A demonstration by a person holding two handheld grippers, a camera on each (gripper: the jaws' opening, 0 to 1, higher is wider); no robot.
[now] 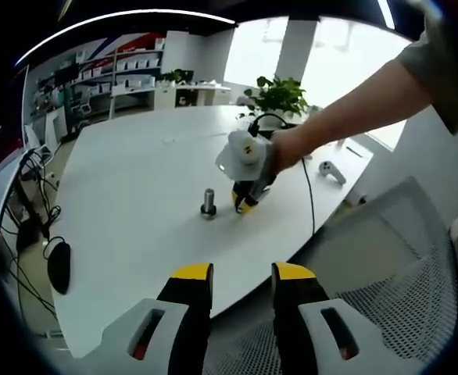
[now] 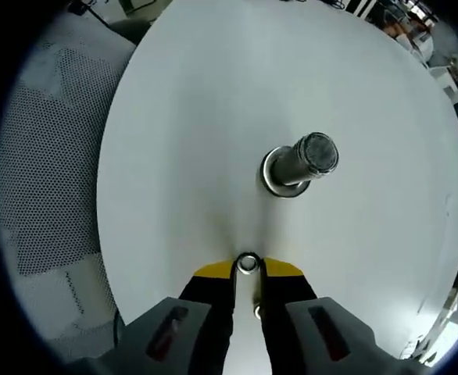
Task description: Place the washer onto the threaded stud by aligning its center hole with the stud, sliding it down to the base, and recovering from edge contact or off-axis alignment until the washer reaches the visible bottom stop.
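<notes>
right gripper view: right tongs (image 2: pixel 248 269) pinching washer (image 2: pixel 248 263) near stud (image 2: pixel 301 166); left tongs (image 1: pixel 241 275) spread.

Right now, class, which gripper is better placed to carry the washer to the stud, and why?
The right gripper: it already pinches the washer between its tips, low over the table, with the threaded stud just ahead. The left gripper is open, empty and back near the table's edge.

A white desk (image 1: pixel 135 180) spreads ahead of the jaws. At its far edge stands a potted plant (image 1: pixel 278 95); a white controller (image 1: pixel 332 171) lies right of it. A mesh chair (image 1: pixel 401 273) sits right of the jaws, shelves (image 1: pixel 127 74) far off left.
</notes>
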